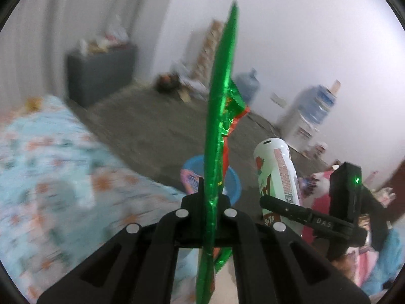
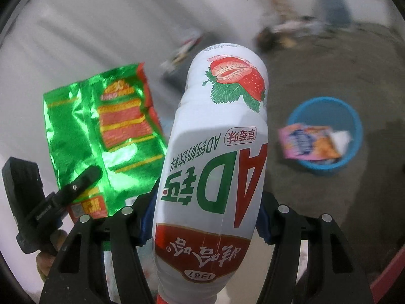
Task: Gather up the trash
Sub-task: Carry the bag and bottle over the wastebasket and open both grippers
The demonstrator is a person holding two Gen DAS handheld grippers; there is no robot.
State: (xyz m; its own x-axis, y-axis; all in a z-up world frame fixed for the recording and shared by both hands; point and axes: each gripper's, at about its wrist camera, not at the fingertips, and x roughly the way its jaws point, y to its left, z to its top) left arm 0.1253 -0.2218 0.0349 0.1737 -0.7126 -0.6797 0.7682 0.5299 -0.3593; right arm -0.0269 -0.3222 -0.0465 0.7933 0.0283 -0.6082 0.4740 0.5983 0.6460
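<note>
The left gripper (image 1: pixel 212 197) pinched a shiny green foil snack wrapper (image 1: pixel 219 116) edge-on between its fingers, held in the air well above the round blue plastic basin (image 2: pixel 326 133). To the wrapper's right, the right gripper (image 2: pixel 207 217) was clamped around a white plastic drink bottle with a strawberry print (image 2: pixel 215 152), its base pointing away from the camera. The basin stood on the grey floor (image 1: pixel 157 126) beyond both grippers, with a pink and orange packet (image 2: pixel 307 143) hanging over its near rim. Bare floor surrounded the basin; a flower-patterned light blue bedspread (image 1: pixel 58 177) lay well left of it.
</note>
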